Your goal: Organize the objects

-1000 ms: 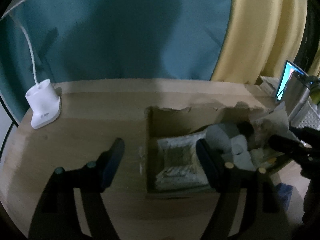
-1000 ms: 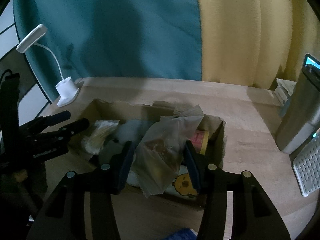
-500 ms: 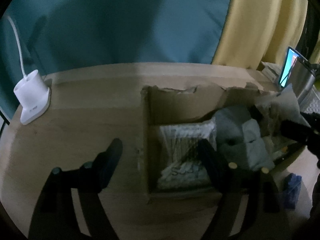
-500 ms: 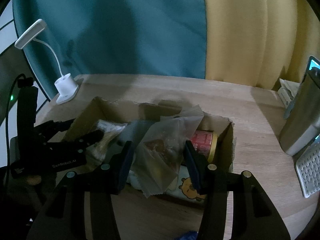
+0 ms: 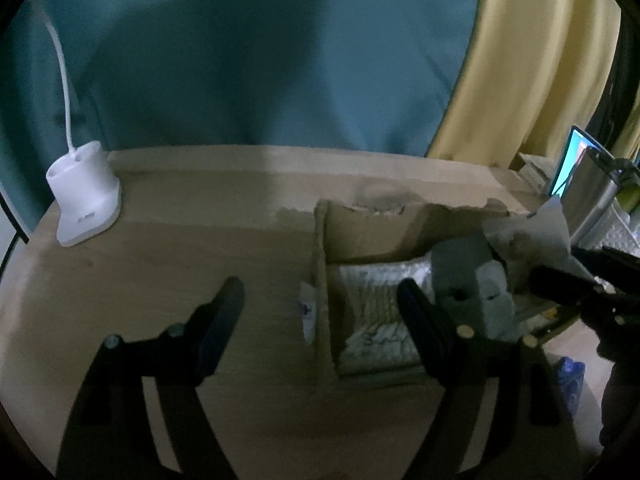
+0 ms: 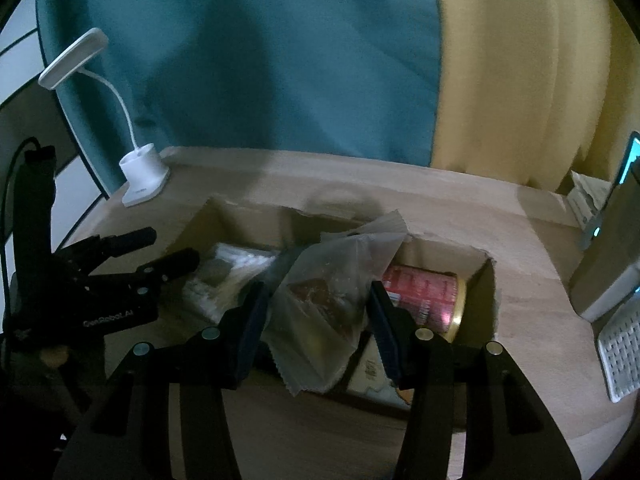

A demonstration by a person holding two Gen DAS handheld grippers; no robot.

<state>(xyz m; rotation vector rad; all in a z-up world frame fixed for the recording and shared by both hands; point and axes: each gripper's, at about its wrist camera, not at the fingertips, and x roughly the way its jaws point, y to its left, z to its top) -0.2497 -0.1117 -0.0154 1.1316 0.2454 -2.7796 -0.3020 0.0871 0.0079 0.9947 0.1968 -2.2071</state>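
A torn cardboard box lies on the wooden table. Inside it I see a white packet, a grey bundle and a red can on its side. My right gripper is shut on a clear plastic bag with brown food in it, held over the middle of the box. My left gripper is open and holds nothing. Its fingers straddle the box's left wall, one over the table and one over the white packet.
A white desk lamp stands at the table's back left corner. On the right are a silver device with a lit screen and a white perforated object. Teal and yellow curtains hang behind the table.
The held bag has shifted left relative to the box, uncovering the red can. The left gripper's jaws stand a little wider and it has edged nearer the box's left end.
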